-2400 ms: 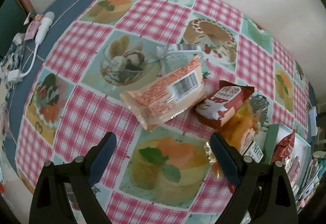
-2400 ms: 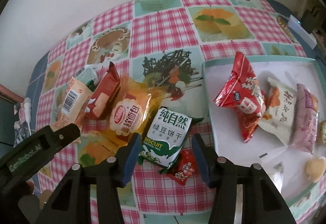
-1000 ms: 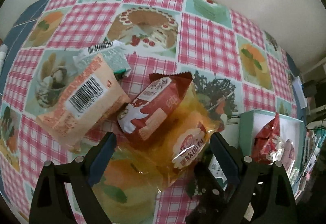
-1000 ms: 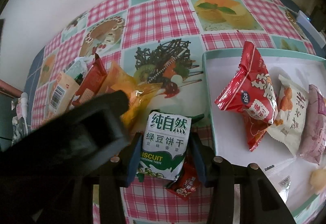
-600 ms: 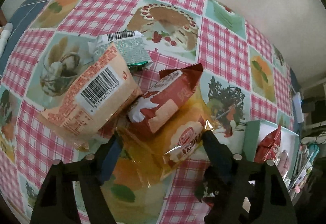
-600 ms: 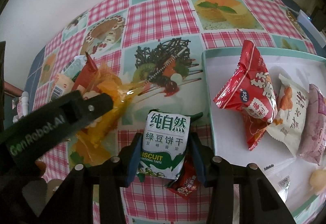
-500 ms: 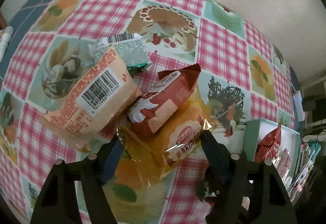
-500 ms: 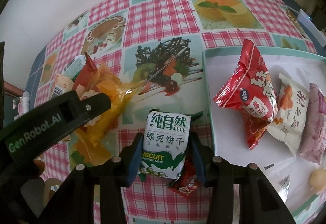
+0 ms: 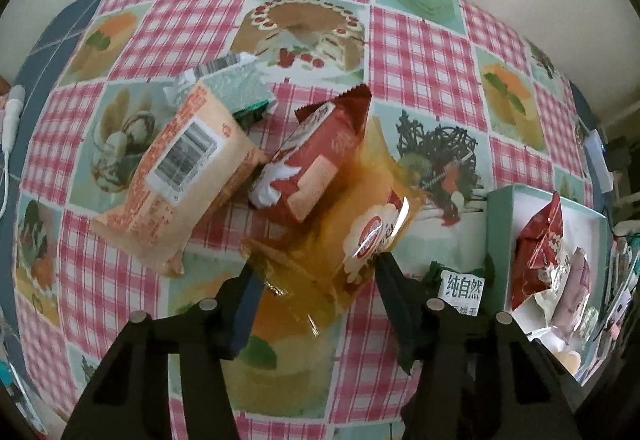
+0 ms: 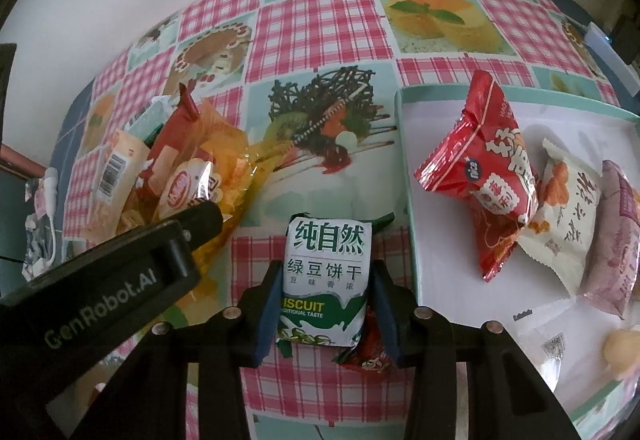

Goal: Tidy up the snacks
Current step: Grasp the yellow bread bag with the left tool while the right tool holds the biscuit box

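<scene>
In the left wrist view, the left gripper [image 9: 316, 276] has its jaws clenched on the near end of a clear orange bag [image 9: 344, 228], which lies on the checked cloth of the bench [image 9: 424, 51]. A red packet [image 9: 316, 155] rests on the far end of that bag. To its left lies a pale orange pack with a barcode [image 9: 180, 175], and behind it a small green-and-white packet [image 9: 232, 83]. Toward the right edge of the bench stands a teal tray [image 9: 498, 236] with a red snack bag [image 9: 540, 252] inside. A green biscuit pack [image 9: 460, 290] sits just beside the tray's left wall.

In the right wrist view, the right gripper [image 10: 324, 304] has its jaws grasping the green biscuit pack [image 10: 326, 272], one pad against each side. A small red wrapper [image 10: 366, 350] lies under the pack's near end. The tray [image 10: 408, 175] is just to the right, holding the red snack bag [image 10: 484, 163], a white bag [image 10: 568, 207] and a purple bag [image 10: 616, 236] side by side, each touching the next. On the left, the left gripper [image 10: 200, 217] reaches into the clear orange bag [image 10: 216, 143].
</scene>
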A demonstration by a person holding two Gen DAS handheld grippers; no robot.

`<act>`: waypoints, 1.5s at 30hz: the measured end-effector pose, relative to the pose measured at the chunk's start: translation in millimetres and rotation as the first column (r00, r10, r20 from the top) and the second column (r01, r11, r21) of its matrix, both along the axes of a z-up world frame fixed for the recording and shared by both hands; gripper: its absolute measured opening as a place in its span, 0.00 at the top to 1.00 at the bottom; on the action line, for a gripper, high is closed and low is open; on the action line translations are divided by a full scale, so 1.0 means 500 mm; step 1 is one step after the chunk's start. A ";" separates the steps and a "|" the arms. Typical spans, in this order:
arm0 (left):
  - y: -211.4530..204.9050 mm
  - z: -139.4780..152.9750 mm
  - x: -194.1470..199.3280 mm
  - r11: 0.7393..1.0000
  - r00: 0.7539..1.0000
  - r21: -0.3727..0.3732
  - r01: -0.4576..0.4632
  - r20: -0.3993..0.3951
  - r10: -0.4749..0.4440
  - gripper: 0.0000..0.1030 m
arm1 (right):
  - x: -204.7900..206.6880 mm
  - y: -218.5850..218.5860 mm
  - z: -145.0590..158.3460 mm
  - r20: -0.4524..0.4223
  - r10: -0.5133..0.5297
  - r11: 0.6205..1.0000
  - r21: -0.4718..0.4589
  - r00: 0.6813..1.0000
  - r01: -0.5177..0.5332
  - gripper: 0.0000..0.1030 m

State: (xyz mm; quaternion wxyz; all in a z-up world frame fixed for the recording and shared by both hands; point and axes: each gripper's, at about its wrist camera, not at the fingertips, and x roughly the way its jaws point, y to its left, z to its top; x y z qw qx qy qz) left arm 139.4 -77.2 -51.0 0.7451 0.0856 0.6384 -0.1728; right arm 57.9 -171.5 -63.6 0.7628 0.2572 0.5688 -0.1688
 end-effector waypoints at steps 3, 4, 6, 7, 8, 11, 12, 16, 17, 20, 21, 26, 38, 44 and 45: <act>0.012 0.000 -0.011 1.000 1.000 -0.007 -0.014 0.001 0.014 0.49 | -0.003 0.001 0.002 -0.003 0.011 1.000 -0.004 1.000 -0.011 0.56; 0.016 0.001 -0.015 1.000 1.000 -0.008 -0.018 0.001 0.018 0.51 | -0.004 0.001 0.003 -0.004 0.015 1.000 -0.004 1.000 -0.015 0.56; 0.022 0.000 -0.017 1.000 1.000 -0.012 -0.029 -0.001 0.029 0.54 | -0.006 0.003 0.004 -0.005 0.018 1.000 -0.008 1.000 -0.018 0.58; 0.027 0.001 -0.021 0.999 0.999 -0.015 -0.033 -0.001 0.033 0.56 | -0.009 0.004 0.006 -0.004 0.018 1.000 -0.009 1.000 -0.019 0.58; 0.029 0.005 -0.025 0.999 0.999 -0.016 -0.036 -0.002 0.036 0.57 | -0.011 0.005 0.007 -0.003 0.017 1.000 -0.009 1.000 -0.017 0.58; 0.052 0.010 -0.040 0.999 0.999 -0.018 -0.047 -0.004 0.047 0.60 | -0.017 0.007 0.013 0.003 0.019 1.000 -0.005 1.000 -0.019 0.58; 0.059 0.010 -0.046 0.999 0.999 -0.020 -0.048 -0.006 0.048 0.60 | -0.018 0.008 0.015 0.005 0.020 1.000 -0.006 1.000 -0.020 0.58; 0.081 0.015 -0.064 0.998 0.997 -0.017 -0.069 -0.020 0.068 0.61 | -0.032 0.009 0.032 0.025 0.008 1.000 -0.002 1.000 -0.008 0.58; 0.084 0.015 -0.069 0.997 0.997 -0.018 -0.073 -0.022 0.073 0.61 | -0.036 0.009 0.038 0.032 0.002 1.000 0.001 0.999 -0.002 0.58; 0.100 0.019 -0.086 0.995 0.995 -0.025 -0.095 -0.039 0.095 0.61 | -0.046 0.014 0.045 0.028 0.008 1.000 -0.004 1.000 -0.008 0.58; 0.105 0.020 -0.091 0.995 0.994 -0.023 -0.098 -0.041 0.097 0.61 | -0.050 0.018 0.046 0.025 0.010 1.000 -0.006 1.000 -0.009 0.58; 0.130 0.024 -0.116 0.994 0.993 -0.017 -0.109 -0.047 0.108 0.61 | -0.064 0.021 0.055 0.022 -0.010 1.000 -0.003 1.000 0.010 0.58; 0.086 0.034 -0.077 0.996 0.996 -0.006 -0.087 0.015 0.088 0.34 | -0.082 0.012 0.057 0.022 -0.029 0.999 0.025 0.999 0.028 0.59; 0.059 0.020 -0.057 0.998 0.998 0.044 -0.043 0.049 0.041 0.34 | -0.082 0.006 0.052 0.019 -0.033 0.999 0.045 0.999 0.032 0.59; 0.054 0.016 -0.054 0.998 0.998 0.054 -0.042 0.049 0.040 0.33 | -0.080 0.006 0.050 0.018 -0.033 0.998 0.045 0.999 0.032 0.59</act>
